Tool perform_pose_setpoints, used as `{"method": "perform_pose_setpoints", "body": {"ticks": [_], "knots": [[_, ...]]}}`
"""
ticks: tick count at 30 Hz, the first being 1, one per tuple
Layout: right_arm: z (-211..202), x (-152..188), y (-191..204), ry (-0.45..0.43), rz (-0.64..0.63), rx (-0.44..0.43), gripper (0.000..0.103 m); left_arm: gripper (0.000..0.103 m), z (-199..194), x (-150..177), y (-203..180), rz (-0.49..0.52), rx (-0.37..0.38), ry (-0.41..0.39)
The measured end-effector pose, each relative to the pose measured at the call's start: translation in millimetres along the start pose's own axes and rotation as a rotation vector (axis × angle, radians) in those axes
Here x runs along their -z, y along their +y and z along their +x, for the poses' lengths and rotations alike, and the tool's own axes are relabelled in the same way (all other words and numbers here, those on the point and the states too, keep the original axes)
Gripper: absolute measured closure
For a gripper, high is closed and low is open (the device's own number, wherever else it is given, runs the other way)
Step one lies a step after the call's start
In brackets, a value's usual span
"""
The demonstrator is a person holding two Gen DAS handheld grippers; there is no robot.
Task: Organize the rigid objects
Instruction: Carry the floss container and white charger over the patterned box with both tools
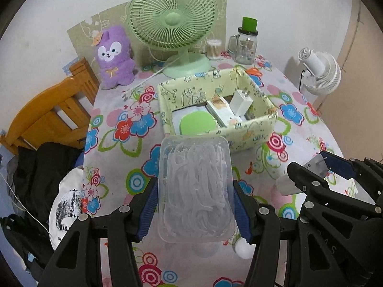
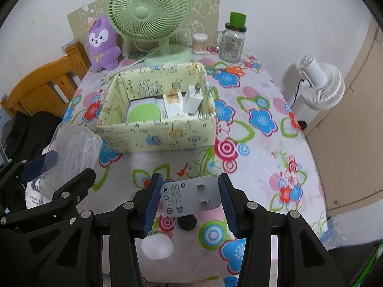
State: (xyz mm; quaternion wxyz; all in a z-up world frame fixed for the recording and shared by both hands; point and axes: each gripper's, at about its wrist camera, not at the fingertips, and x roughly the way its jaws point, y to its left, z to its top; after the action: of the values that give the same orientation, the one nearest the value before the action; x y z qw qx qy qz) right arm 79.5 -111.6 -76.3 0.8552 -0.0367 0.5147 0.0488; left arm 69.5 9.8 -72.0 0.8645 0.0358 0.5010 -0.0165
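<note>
black object [image 2: 188,222] mostly hidden (perhaps a cap), charger print [image 2: 176,197] unreadable

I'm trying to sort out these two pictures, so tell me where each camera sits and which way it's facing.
Left wrist: sits on the left gripper, looking steeply down and forward over the flowered table to the box; its own fingers clamp a clear case; the right gripper shows at right.
Right wrist: sits on the right gripper, facing the same way; its fingers clamp a white charger; the left gripper shows at left.
Shared: box, green fan, purple plush toy, jar, white fan.
</note>
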Motion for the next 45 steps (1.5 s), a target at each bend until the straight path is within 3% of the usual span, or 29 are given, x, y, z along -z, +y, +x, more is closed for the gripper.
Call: {"method": "perform_pose_setpoints", "body": {"ticks": [30,45], "knots": [[28.7,-92.4,-5.7,-0.042,-0.067,-0.047,0.052,0.043,23.9,-80.7,10.7,-0.075,-0.052,-0.038],[83.8,-121.8,-5.3,0.032,-0.081,-0.086,0.052,0.043,74.8,-102.8,18.5,-0.092,-0.054,0.045]]}}
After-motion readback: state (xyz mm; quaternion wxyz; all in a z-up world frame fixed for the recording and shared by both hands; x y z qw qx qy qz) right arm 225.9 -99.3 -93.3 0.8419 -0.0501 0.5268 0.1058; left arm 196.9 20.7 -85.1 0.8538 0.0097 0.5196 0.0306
